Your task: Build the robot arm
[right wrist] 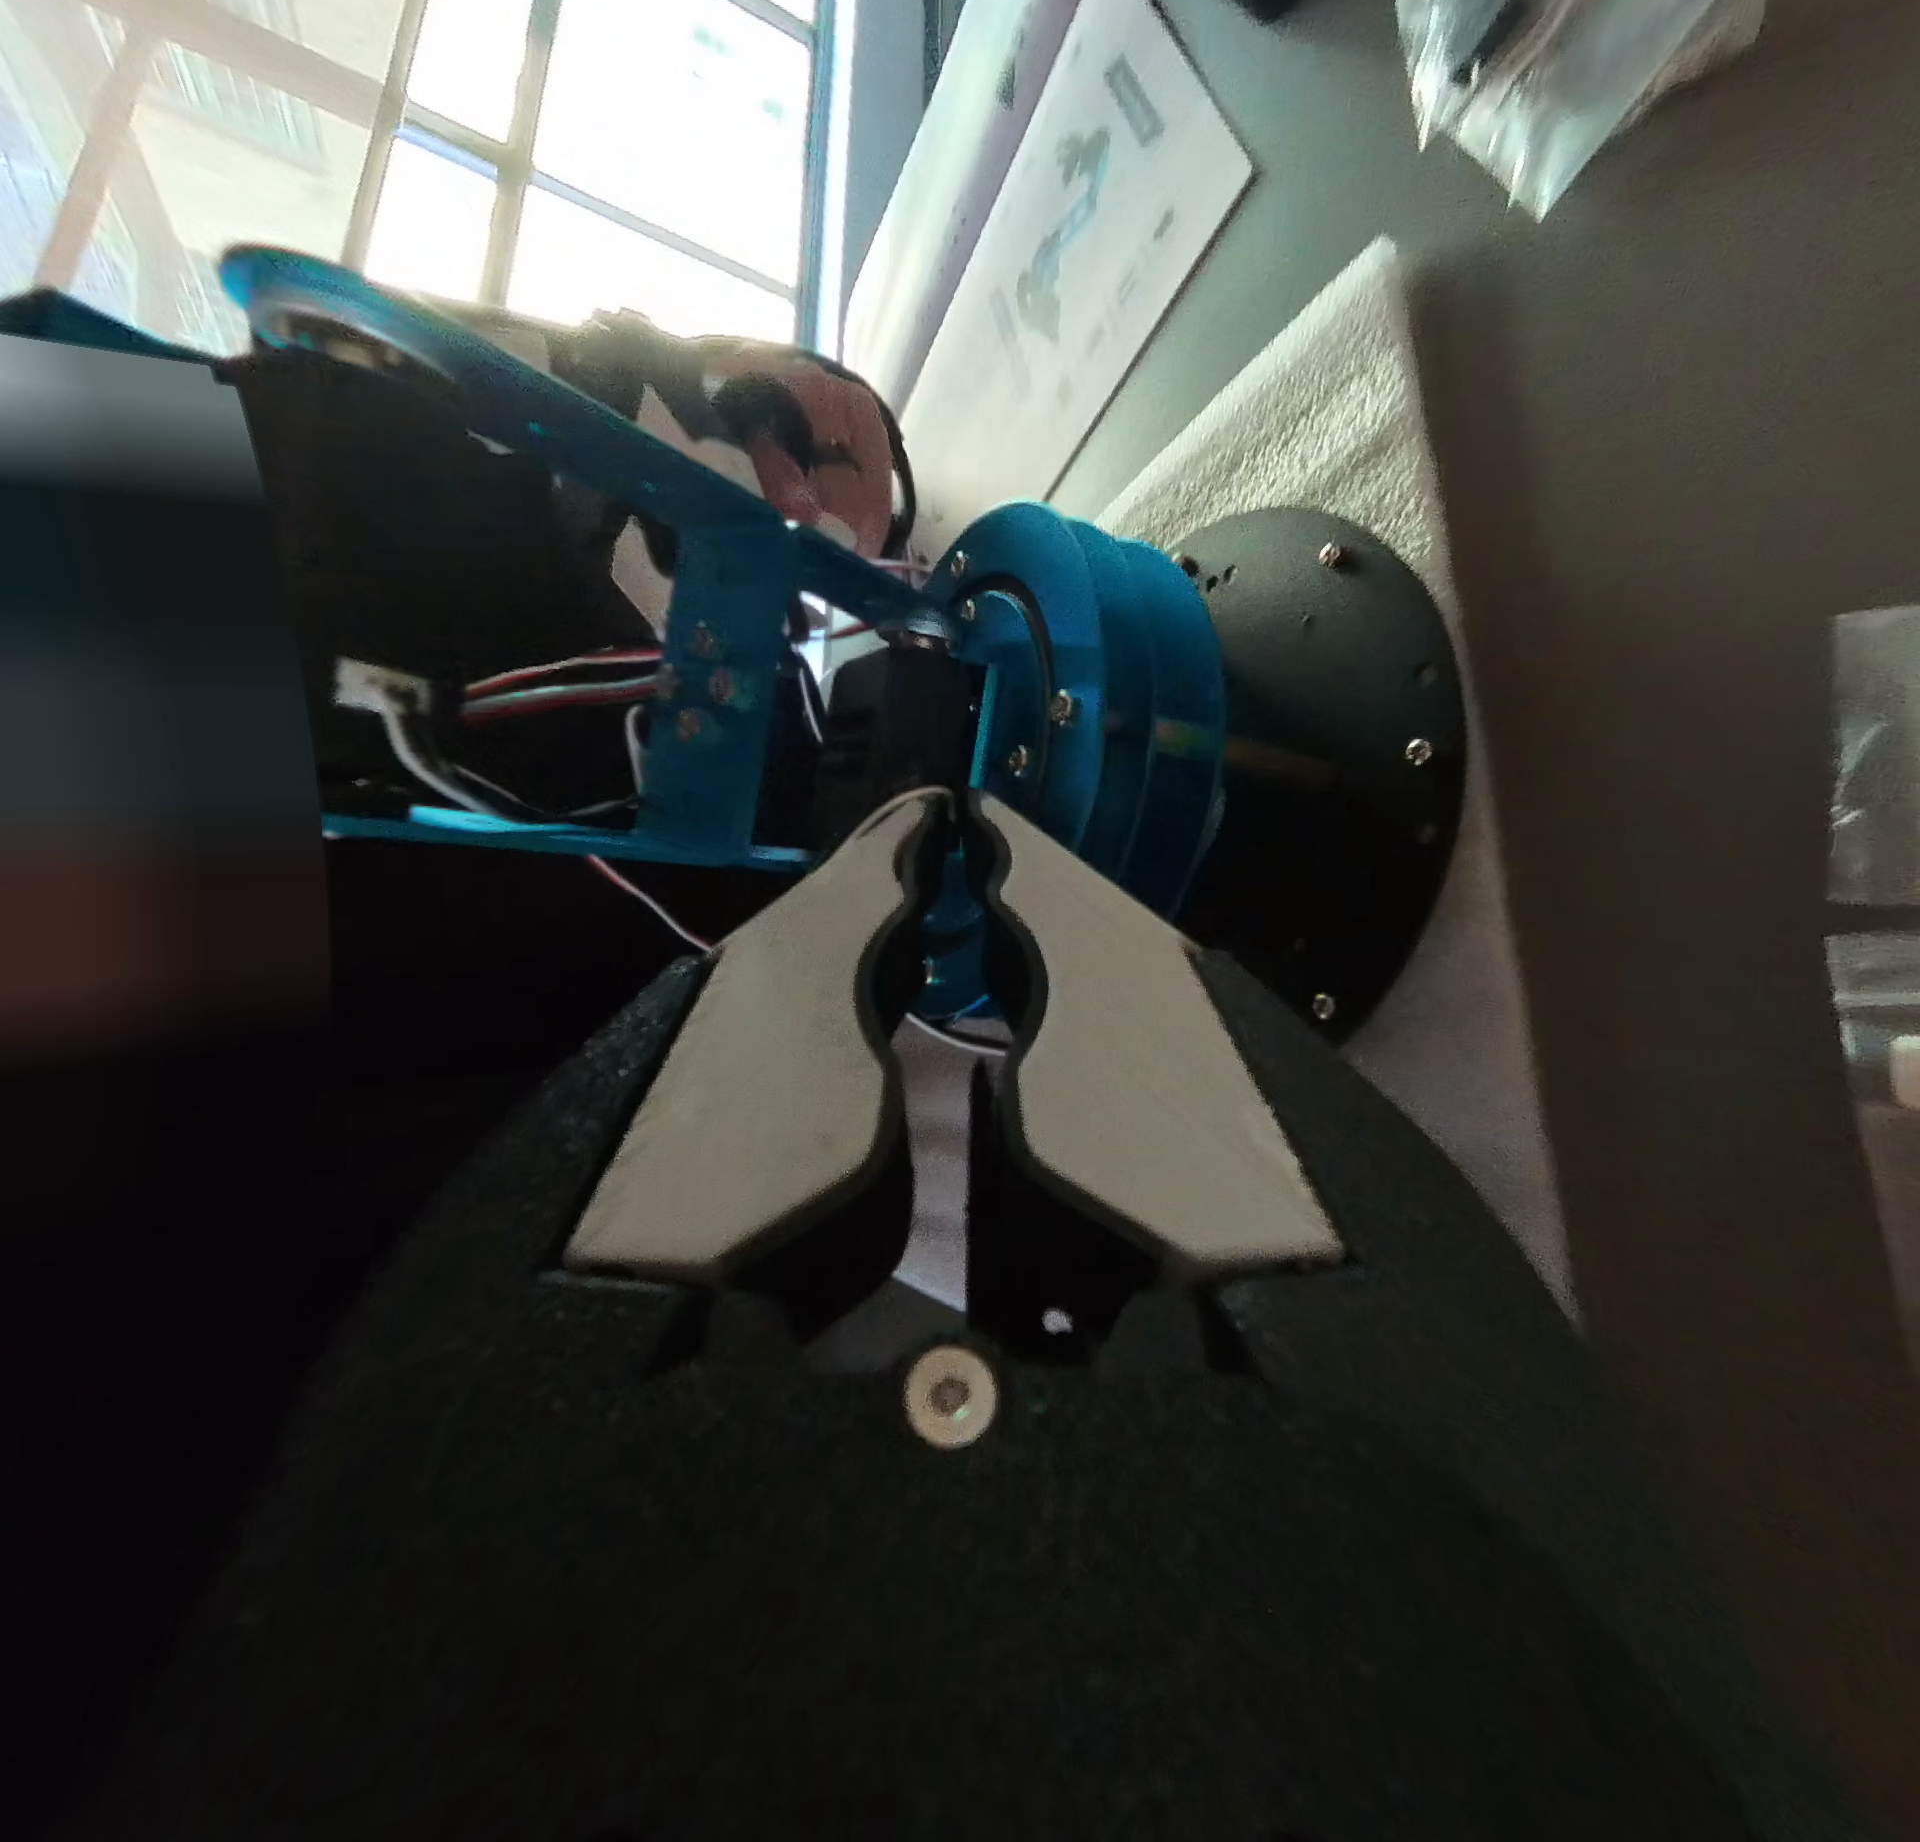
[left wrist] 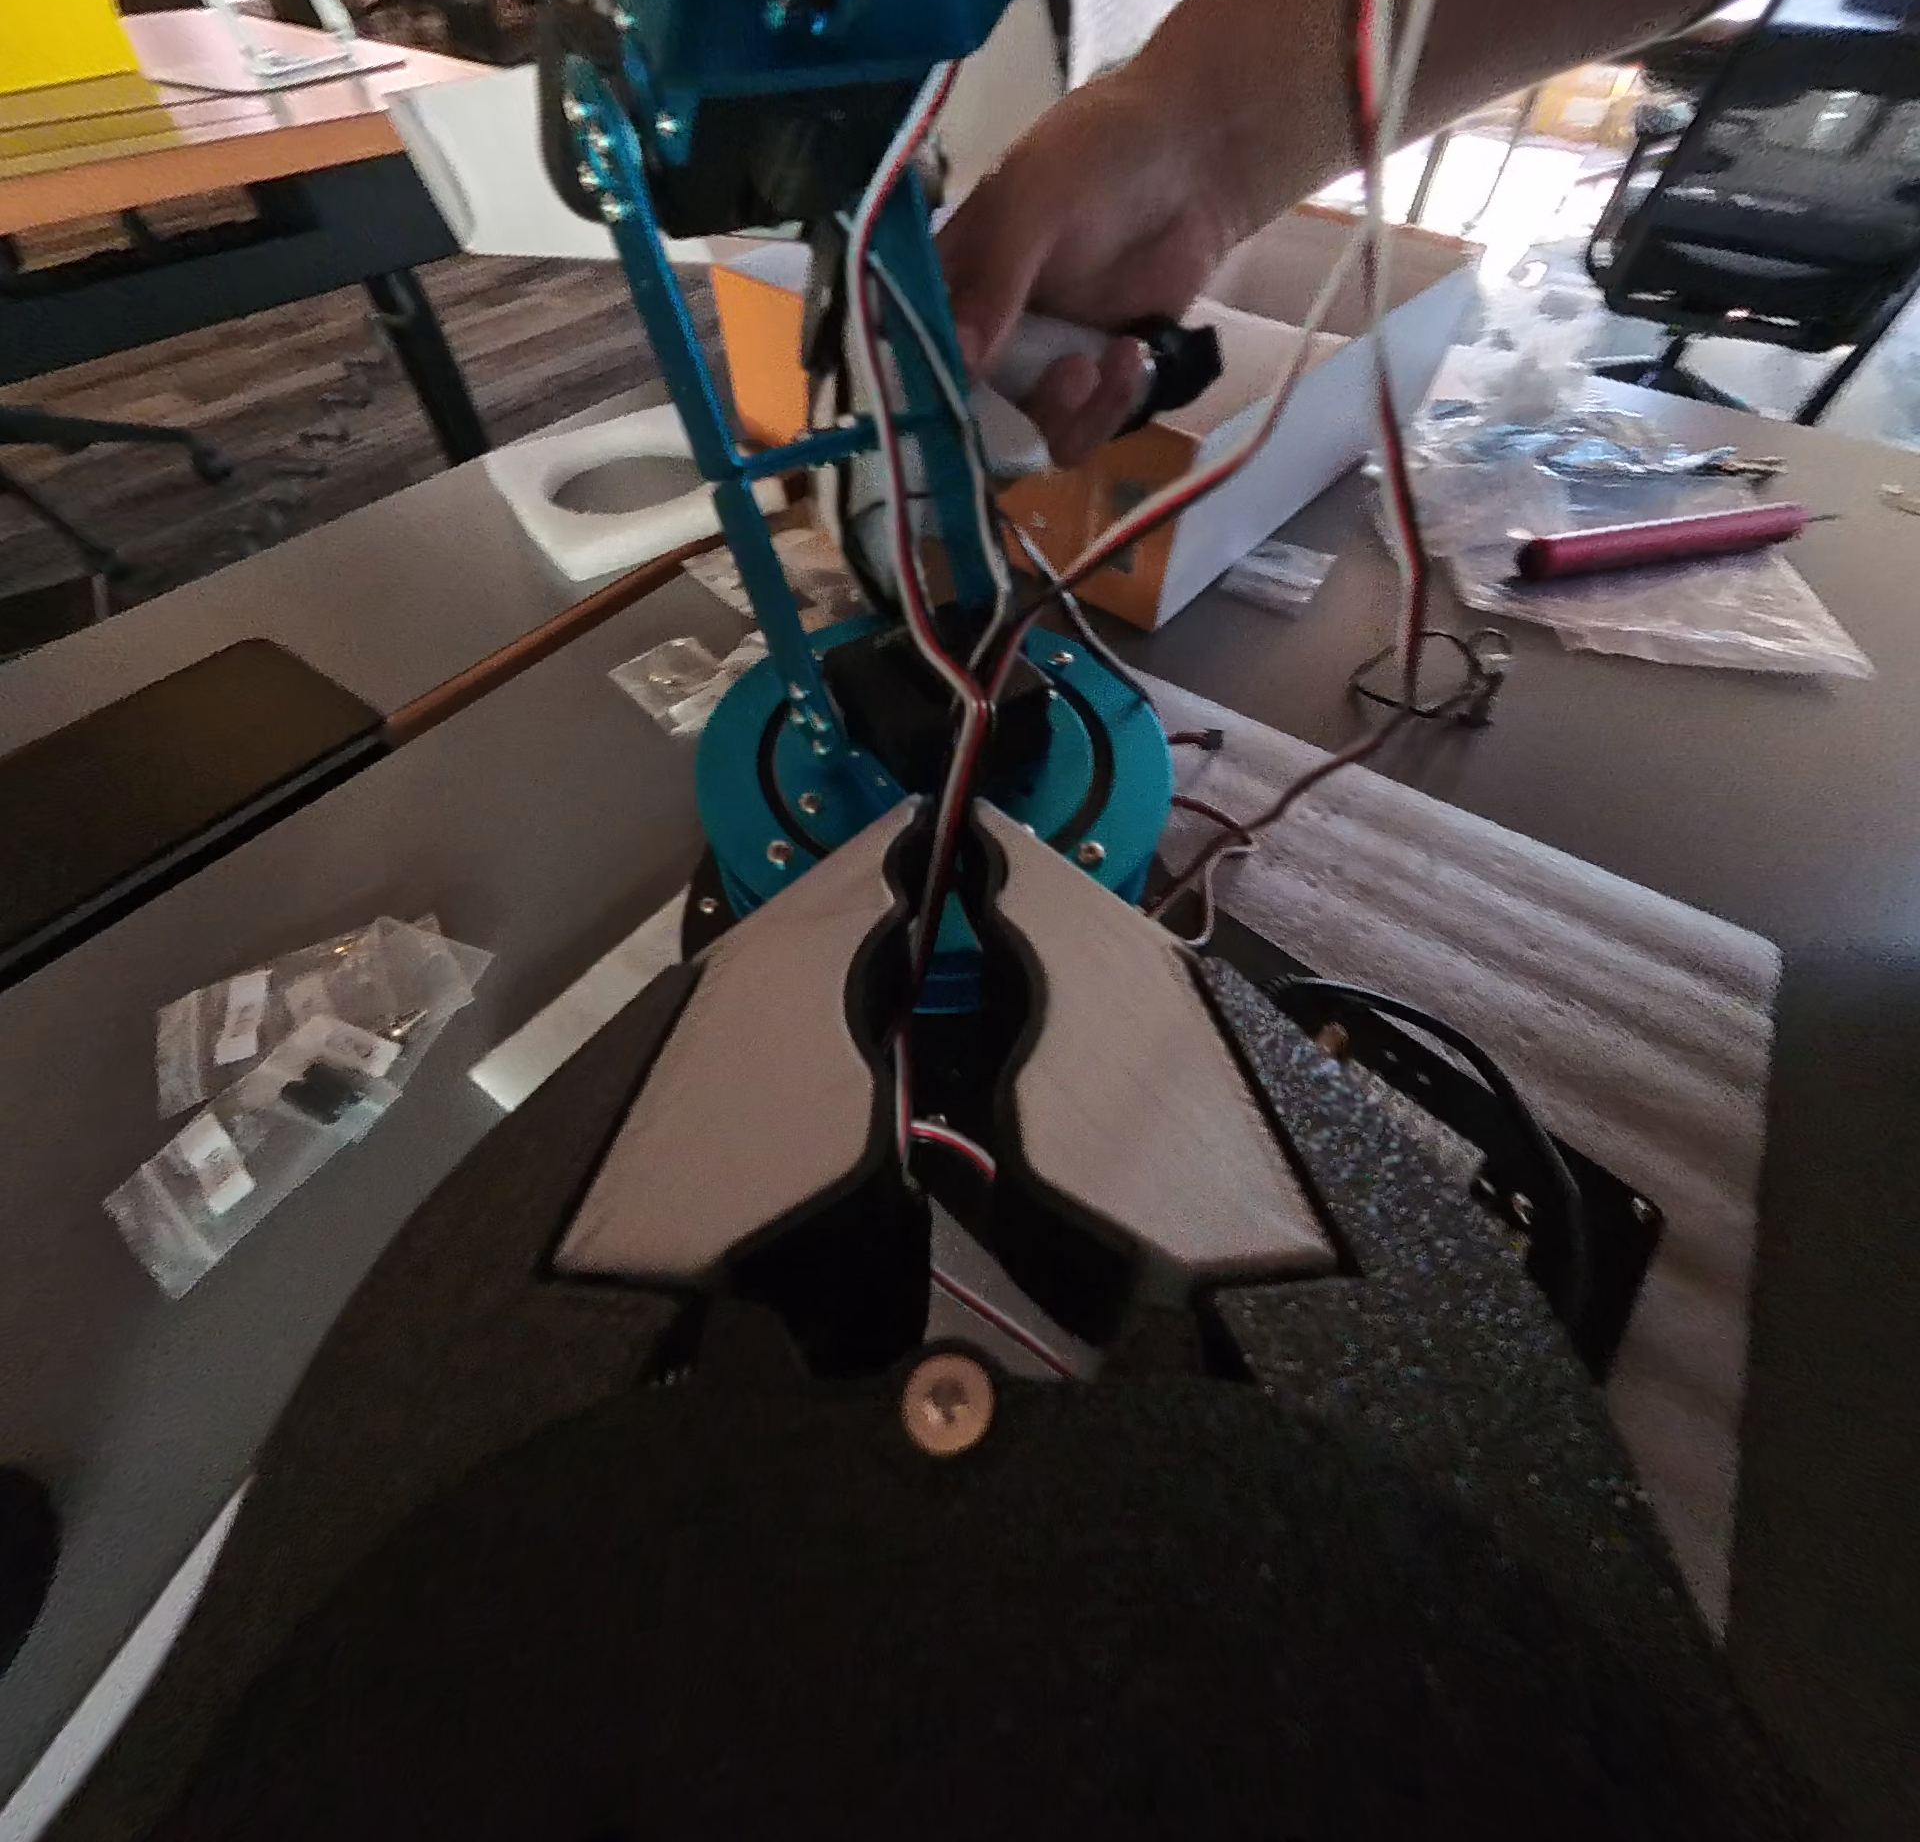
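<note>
Two tools, both nearly closed, both at the round base of one blue metal arm kit (left wrist: 925, 753).

Left tool (left wrist: 940, 816): jaws almost together, tips close; a striped red, white and black wire bundle (left wrist: 935, 857) runs up the narrow gap between them. Whether the jaws pinch it cannot be told.

Right tool (right wrist: 951, 805): tips nearly meeting at the blue base rings (right wrist: 1101, 712), with blue metal showing in the gap behind them. Contact or grip cannot be told.

Kit stands on a white foam sheet (left wrist: 1455, 919) on the grey desk (left wrist: 312, 857). Its top is cut off by the upper edge of the left view; much of its black bottom plate (right wrist: 1351, 753) is hidden behind the left tool's body.

Hand (left wrist: 1101, 265): behind the kit's uprights, partly screened by them, closed on a white handle.

Right view: tilted sideways, left third blurred over, bright window (right wrist: 520, 130) behind.

Desk margins: small clear parts bags (left wrist: 291, 1086) left of the base; orange-and-white box (left wrist: 1195, 504) behind; maroon cylinder (left wrist: 1662, 537) on plastic, far right. Bare desk lies between bags and base.
</note>
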`<state>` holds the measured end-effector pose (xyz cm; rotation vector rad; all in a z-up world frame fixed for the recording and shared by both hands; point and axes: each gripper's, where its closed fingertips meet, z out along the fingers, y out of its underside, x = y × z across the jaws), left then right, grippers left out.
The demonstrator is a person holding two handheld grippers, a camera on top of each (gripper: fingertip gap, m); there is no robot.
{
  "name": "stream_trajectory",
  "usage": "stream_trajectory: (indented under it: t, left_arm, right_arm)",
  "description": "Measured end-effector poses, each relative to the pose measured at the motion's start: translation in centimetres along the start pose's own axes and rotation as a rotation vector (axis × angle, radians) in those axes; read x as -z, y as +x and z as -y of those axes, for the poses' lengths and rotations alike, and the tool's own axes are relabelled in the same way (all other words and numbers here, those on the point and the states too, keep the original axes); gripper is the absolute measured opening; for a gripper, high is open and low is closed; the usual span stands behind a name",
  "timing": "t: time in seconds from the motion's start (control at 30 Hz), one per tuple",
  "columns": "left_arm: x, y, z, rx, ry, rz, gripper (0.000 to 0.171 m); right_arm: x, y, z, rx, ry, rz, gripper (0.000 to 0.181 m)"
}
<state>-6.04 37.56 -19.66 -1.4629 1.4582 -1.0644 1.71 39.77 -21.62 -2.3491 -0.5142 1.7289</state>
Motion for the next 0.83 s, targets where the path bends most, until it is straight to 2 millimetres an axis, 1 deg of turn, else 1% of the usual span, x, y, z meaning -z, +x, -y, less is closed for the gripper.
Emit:
stream_trajectory:
  t: [0.07, 0.17, 0.23, 0.27, 0.33, 0.37, 0.43, 0.5, 0.53, 0.6, 0.63, 0.67, 0.7, 0.77, 0.83]
  left_arm:
    - [-0.7, -0.5, 0.3, 0.028, -0.010, 0.052, 0.008]
    - [-2.0, -0.3, 0.4, 0.119, -0.026, 0.070, 0.020]
    - [-2.8, -0.4, 0.1, 0.184, -0.057, 0.093, 0.027]
    - [-3.1, -0.6, -0.1, 0.208, -0.075, 0.118, 0.031]
    - [-3.4, -0.7, -0.1, 0.239, -0.097, 0.155, 0.041]
    - [-3.5, -0.7, 0.0, 0.247, -0.105, 0.170, 0.040]
    - [-3.5, -0.6, 0.0, 0.259, -0.120, 0.207, 0.039]
    - [-3.3, -0.6, -0.1, 0.283, -0.135, 0.249, 0.039]
    - [-3.3, -0.5, -0.3, 0.303, -0.147, 0.263, 0.040]
    - [-3.5, 0.1, -0.4, 0.350, -0.163, 0.259, 0.040]
    - [-3.6, 0.4, -0.3, 0.373, -0.158, 0.251, 0.043]
    - [-3.8, 0.5, -0.3, 0.387, -0.154, 0.248, 0.048]
    - [-4.0, 0.5, -0.3, 0.390, -0.158, 0.257, 0.048]
    - [-4.3, 0.2, -0.6, 0.385, -0.180, 0.280, 0.047]
    - [-4.7, 0.0, -0.9, 0.358, -0.200, 0.299, 0.047]
  right_arm:
    - [-0.1, -0.2, -0.1, -0.024, -0.017, 0.024, 0.000]
    - [0.0, -0.3, -0.5, -0.059, -0.069, 0.039, 0.000]
    - [0.2, 0.2, -0.8, -0.060, -0.113, 0.039, 0.000]
    - [0.4, 0.3, -0.6, -0.074, -0.122, 0.058, 0.000]
    - [0.6, -0.2, -0.1, -0.077, -0.151, 0.129, 0.001]
    - [0.6, -0.1, 0.0, -0.050, -0.183, 0.132, 0.000]
    - [0.8, -0.1, 0.0, 0.025, -0.258, 0.158, 0.000]
    - [1.1, -0.6, 0.0, 0.099, -0.326, 0.213, 0.001]
    - [1.2, -0.3, -0.1, 0.166, -0.364, 0.214, 0.002]
    - [1.6, 1.4, 0.0, 0.307, -0.424, 0.156, 0.001]
    - [1.9, 1.5, 0.1, 0.369, -0.445, 0.170, 0.002]
    - [2.4, 1.7, 0.3, 0.464, -0.451, 0.165, 0.001]
    - [2.7, 2.0, 0.8, 0.549, -0.437, 0.150, 0.001]
    - [3.2, 1.2, 1.5, 0.627, -0.395, 0.211, 0.001]
    - [3.1, 0.4, 1.6, 0.855, -0.303, 0.296, 0.001]
